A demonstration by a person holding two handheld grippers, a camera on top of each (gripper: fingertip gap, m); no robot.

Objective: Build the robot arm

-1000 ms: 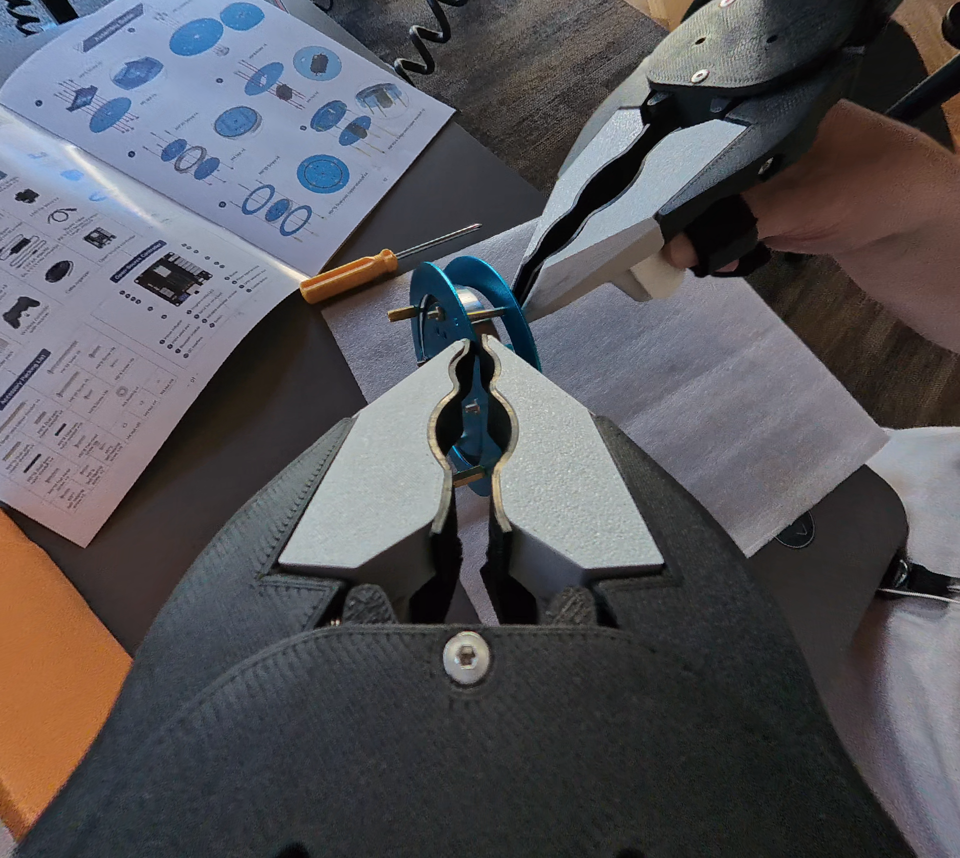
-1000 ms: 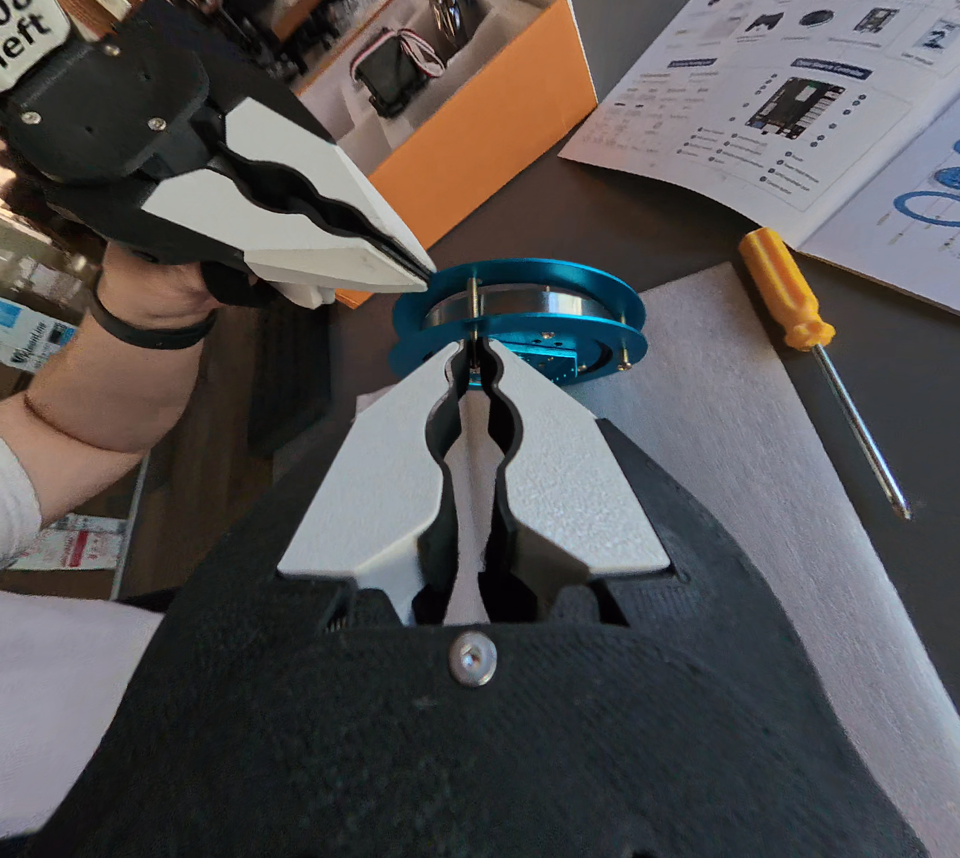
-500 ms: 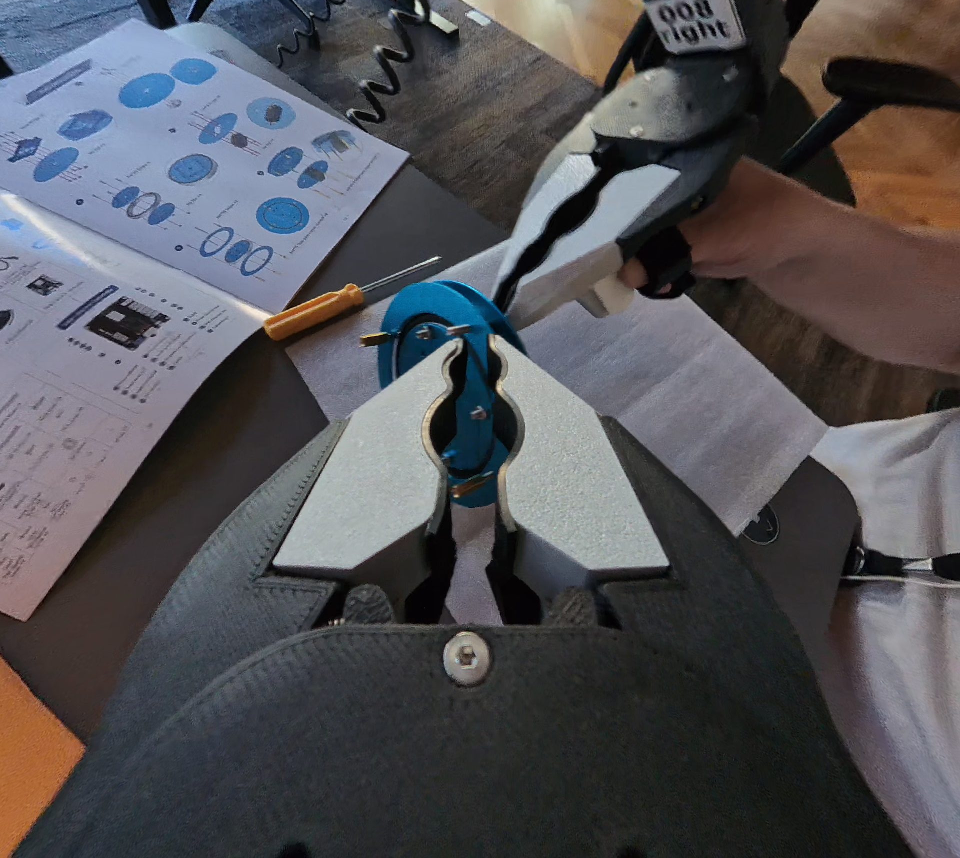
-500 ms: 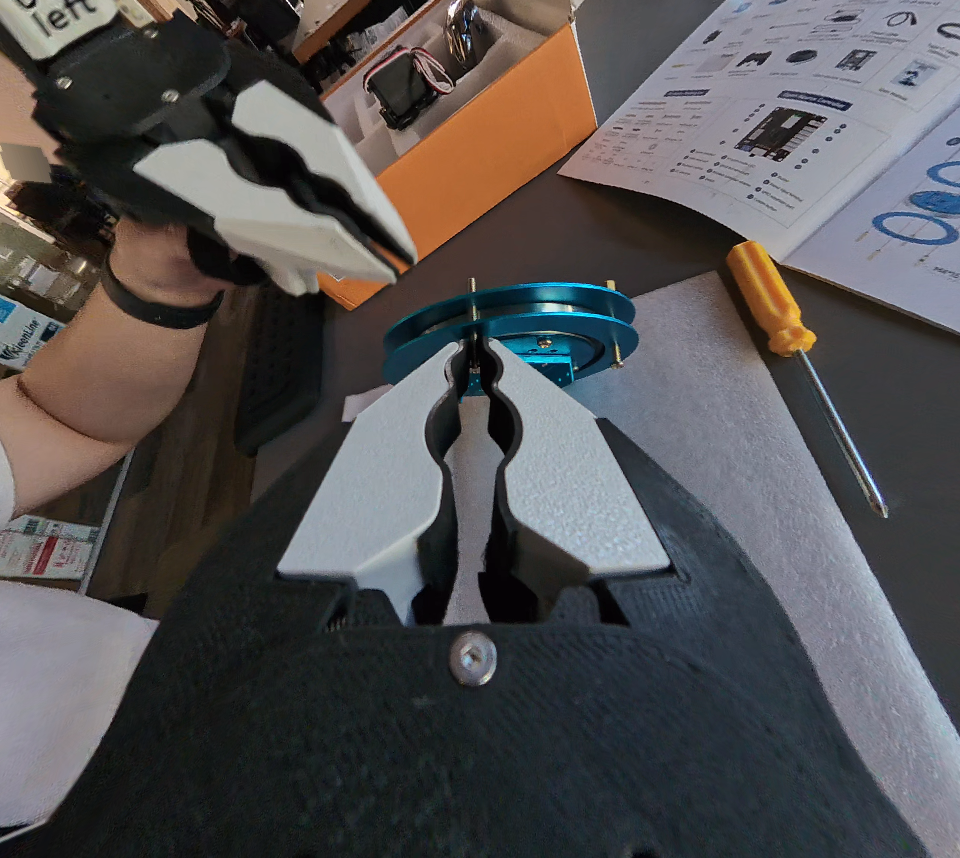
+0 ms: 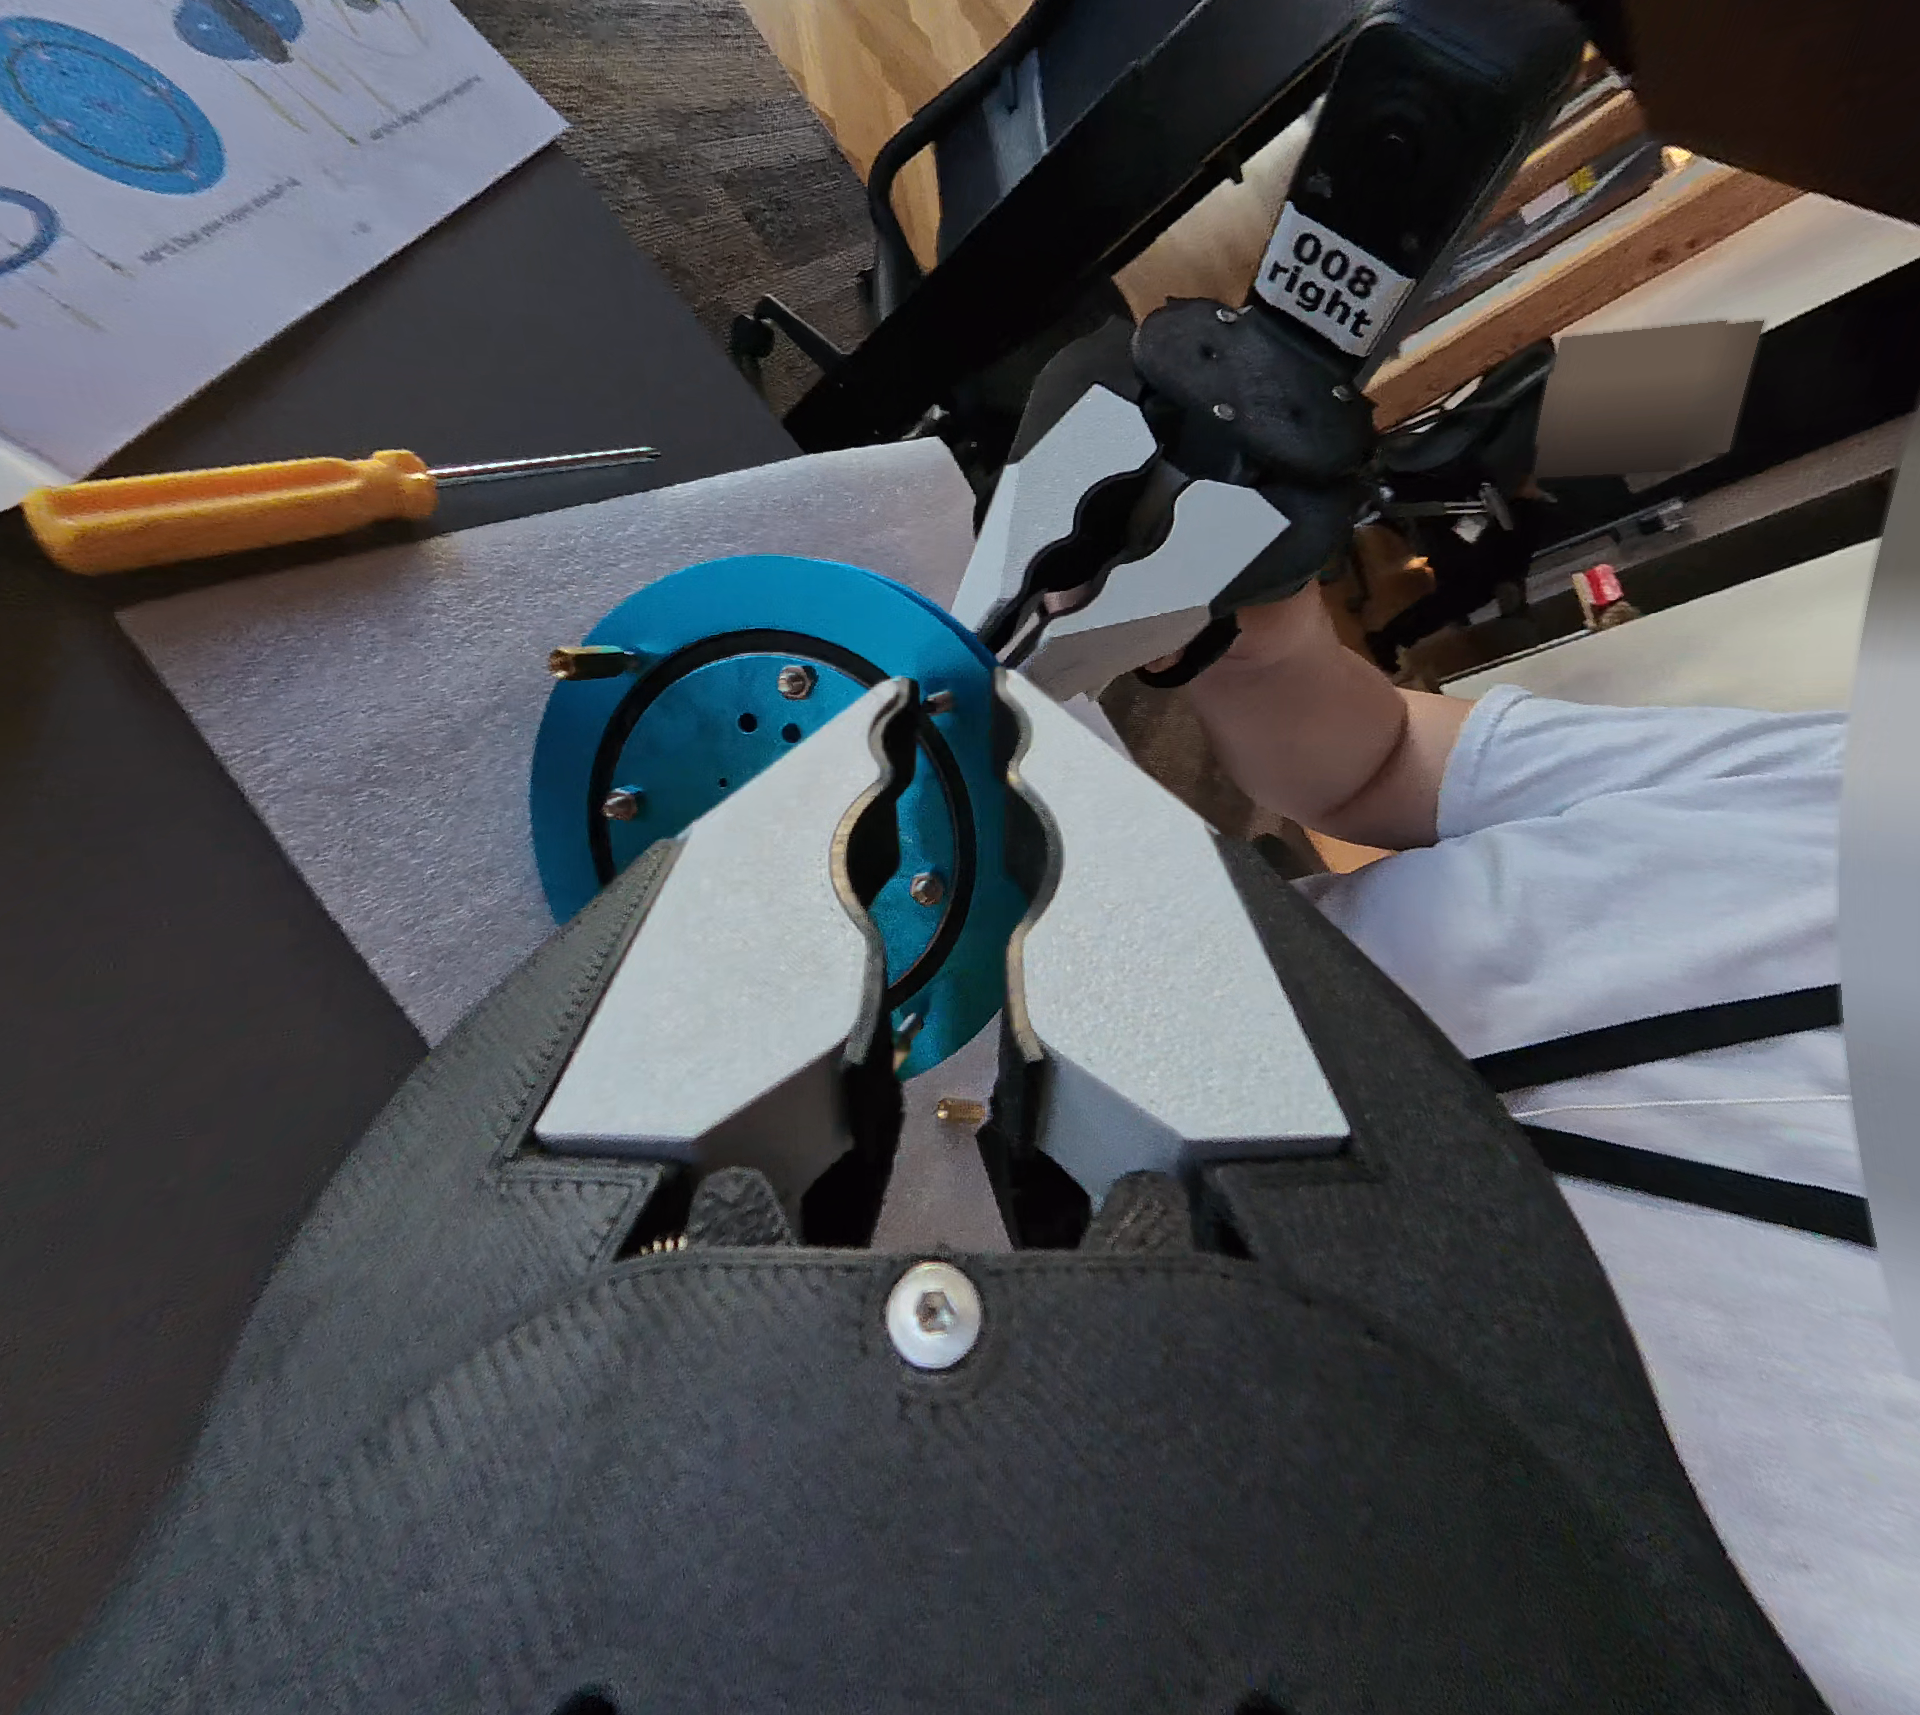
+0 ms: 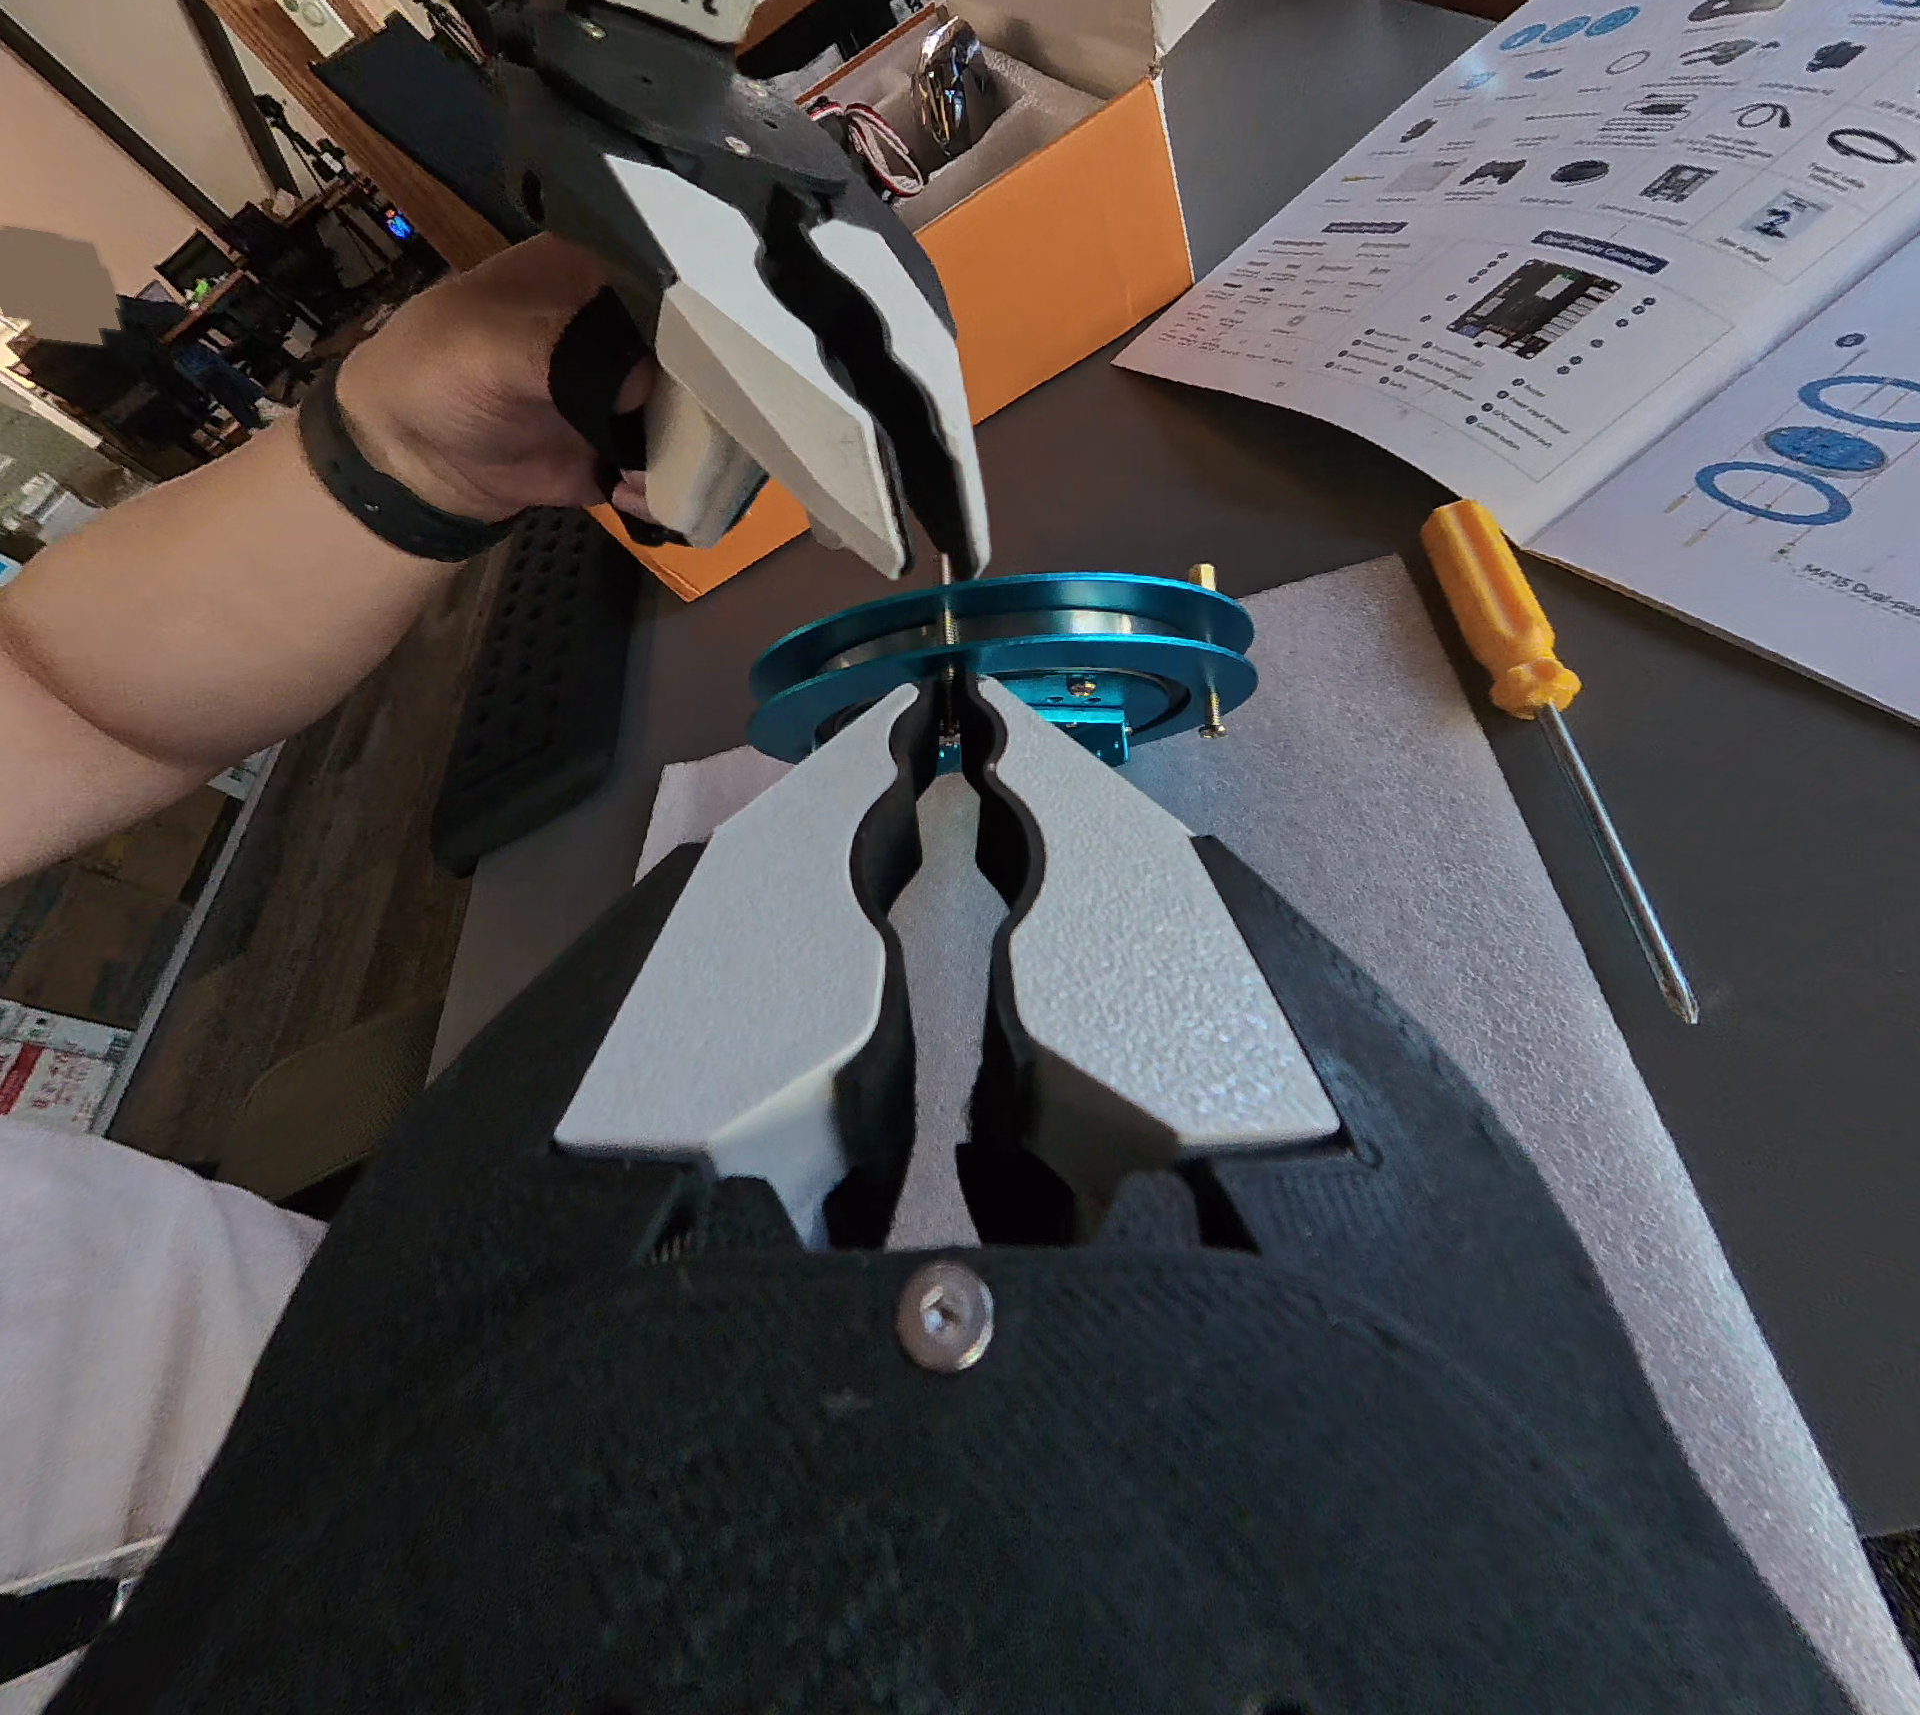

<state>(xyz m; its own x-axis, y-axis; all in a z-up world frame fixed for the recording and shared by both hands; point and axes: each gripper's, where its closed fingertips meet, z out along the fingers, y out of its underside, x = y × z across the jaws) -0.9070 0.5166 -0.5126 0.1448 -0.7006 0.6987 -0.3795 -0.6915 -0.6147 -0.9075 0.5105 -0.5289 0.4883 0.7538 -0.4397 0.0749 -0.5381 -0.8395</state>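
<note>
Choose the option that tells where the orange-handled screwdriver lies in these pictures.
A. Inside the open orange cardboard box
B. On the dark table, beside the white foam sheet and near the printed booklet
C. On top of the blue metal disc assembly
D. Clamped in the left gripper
B: the orange-handled screwdriver lies flat on the dark table, between the white foam sheet and the printed booklet, and neither gripper touches it.

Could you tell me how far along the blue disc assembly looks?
Done: two discs stacked, nuts on top. In hand: the right gripper pinches a screw through their rim; the left gripper, open, hovers at its top end. Left: one standoff lies loose on the foam; the screwdriver lies unused.
</note>
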